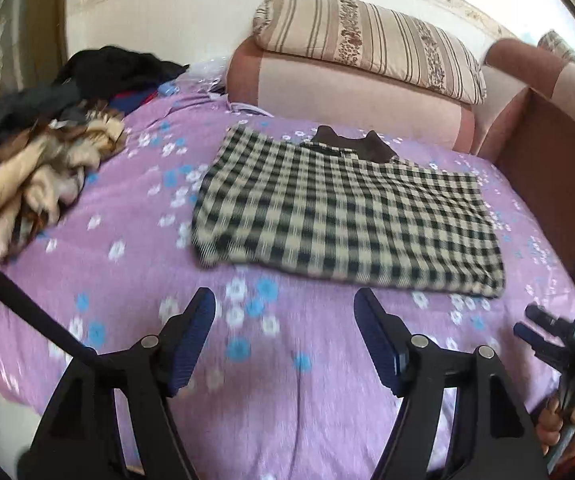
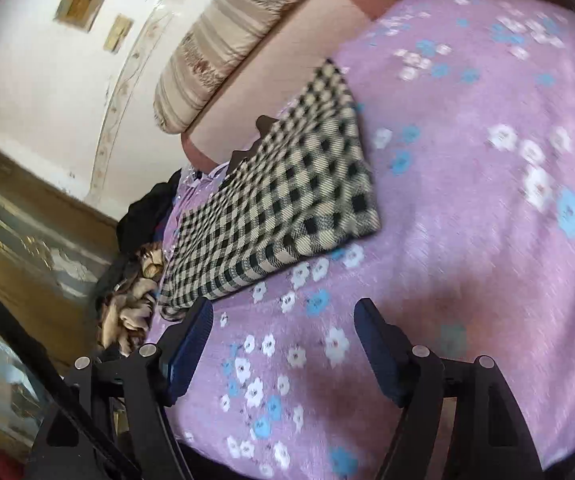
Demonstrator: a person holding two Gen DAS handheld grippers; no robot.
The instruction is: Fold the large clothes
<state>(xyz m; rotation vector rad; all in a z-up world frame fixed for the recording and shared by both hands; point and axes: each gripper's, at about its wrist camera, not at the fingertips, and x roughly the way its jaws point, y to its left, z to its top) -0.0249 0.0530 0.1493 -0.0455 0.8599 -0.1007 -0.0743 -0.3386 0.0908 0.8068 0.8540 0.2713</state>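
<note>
Left gripper (image 1: 285, 312) nearest the lens: jaws wide, nothing between them, blue pads over bare sheet. Right gripper (image 2: 283, 320) likewise: jaws wide, empty, above the sheet and short of the garment's near edge. In the left view the right gripper also shows at the right edge, held in a hand (image 1: 567, 420).

Surface: bed covered by a lilac sheet (image 1: 135, 240) printed with white and blue flowers; it lies fairly smooth, with slight motion blur in both views.

Task item: checked garment (image 1: 347, 212), black on cream, with a dark brown collar (image 1: 351, 146). It lies folded flat as a rough rectangle in the middle of the sheet, collar toward the headboard, apart from both grippers.

Other items: pile of clothes (image 1: 47, 176) at the left side of the bed, tan and brown on the near side, black and dark blue behind it, well apart from the garment.

Room: pink padded headboard (image 1: 347, 92) behind the garment, a striped pillow (image 1: 371, 40) resting on top. Cream wall (image 2: 47, 92) with a floral border strip and two small framed panels. Wooden furniture at the left in the right wrist view; detail too blurred to read.
</note>
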